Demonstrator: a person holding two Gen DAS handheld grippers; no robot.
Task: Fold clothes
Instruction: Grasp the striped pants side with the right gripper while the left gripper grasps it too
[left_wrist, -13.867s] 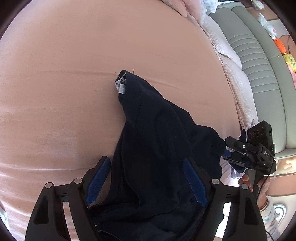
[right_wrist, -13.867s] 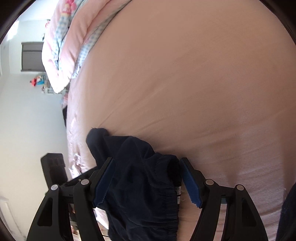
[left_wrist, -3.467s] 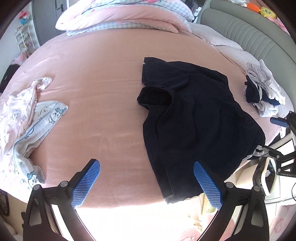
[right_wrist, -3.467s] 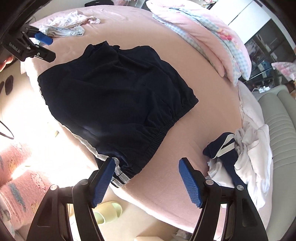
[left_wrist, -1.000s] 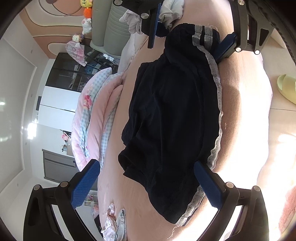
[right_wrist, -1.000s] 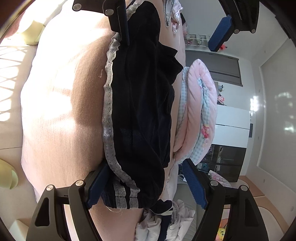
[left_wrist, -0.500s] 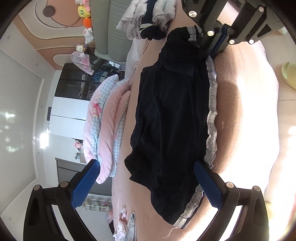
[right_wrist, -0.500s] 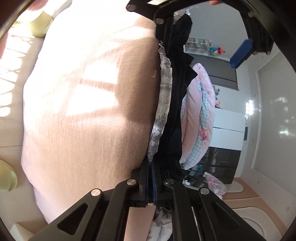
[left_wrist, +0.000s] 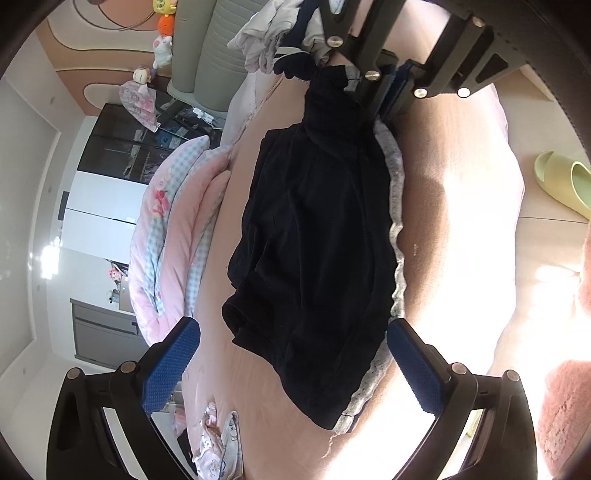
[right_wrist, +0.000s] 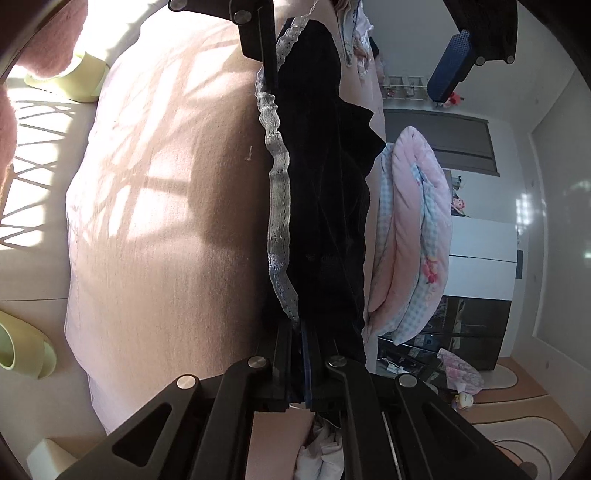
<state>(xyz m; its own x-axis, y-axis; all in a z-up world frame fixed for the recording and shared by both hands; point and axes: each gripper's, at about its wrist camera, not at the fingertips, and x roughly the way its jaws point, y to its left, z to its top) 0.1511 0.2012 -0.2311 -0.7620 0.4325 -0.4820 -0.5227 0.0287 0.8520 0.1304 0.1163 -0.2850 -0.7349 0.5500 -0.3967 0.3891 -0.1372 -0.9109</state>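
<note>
Navy skirt (left_wrist: 317, 236) edged in pale grey lace trim (right_wrist: 277, 206) on a pink bedsheet (left_wrist: 443, 229); pink and blue-checked quilt (right_wrist: 413, 236); pale green slipper (left_wrist: 565, 184); blue finger pads (left_wrist: 170, 369).

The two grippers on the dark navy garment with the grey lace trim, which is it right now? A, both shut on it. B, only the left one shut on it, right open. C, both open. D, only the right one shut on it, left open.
D: the right gripper has its fingers pressed together on one end of the dark navy garment with grey lace trim, while the left gripper has its blue pads spread wide around the other end.
</note>
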